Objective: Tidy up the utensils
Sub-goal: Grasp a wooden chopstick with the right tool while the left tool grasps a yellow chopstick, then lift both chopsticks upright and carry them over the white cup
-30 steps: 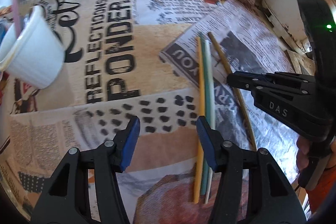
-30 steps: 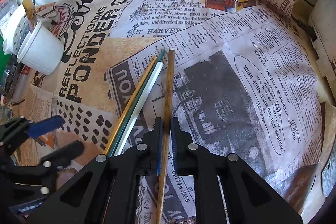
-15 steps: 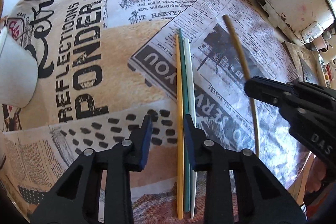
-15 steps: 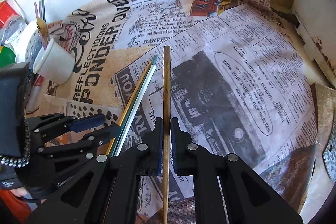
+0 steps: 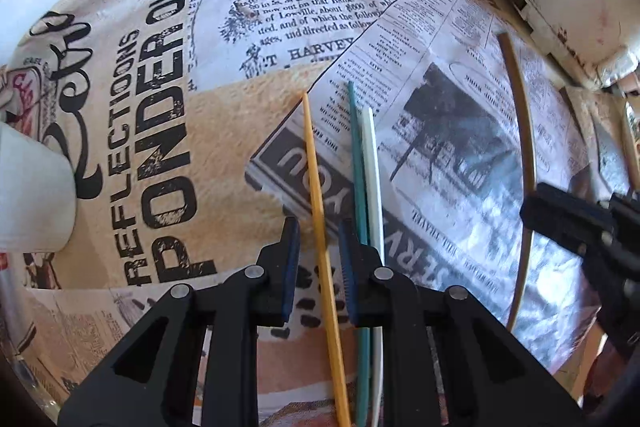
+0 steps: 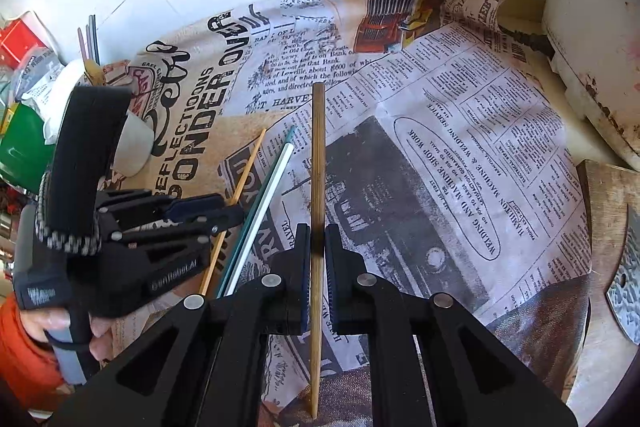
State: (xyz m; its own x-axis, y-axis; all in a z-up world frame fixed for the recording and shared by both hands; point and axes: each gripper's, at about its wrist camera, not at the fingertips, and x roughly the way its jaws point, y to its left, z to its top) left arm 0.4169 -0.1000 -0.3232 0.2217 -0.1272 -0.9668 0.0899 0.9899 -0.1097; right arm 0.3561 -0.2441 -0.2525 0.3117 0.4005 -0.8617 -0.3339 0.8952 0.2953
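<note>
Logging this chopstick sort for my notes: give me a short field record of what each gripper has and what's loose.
left gripper: closing around yellow stick, pads not yet on it
right gripper: shut on wooden stick
loose on cloth: teal stick, white stick, side by side
cup: beyond left gripper

The thin yellow plastic chopstick [image 5: 320, 211] is lying between the left gripper's [image 5: 319, 259] closing jaws, on the newspaper-print tablecloth [image 5: 224, 131]. Just right of it, the teal chopstick [image 5: 357, 163] and white chopstick [image 5: 374, 179] are lying side by side. Further right, the brown wooden chopstick [image 6: 318, 187] is sitting clamped in the right gripper [image 6: 317, 259]. The white paper cup [image 5: 32, 195] is standing far left.
</note>
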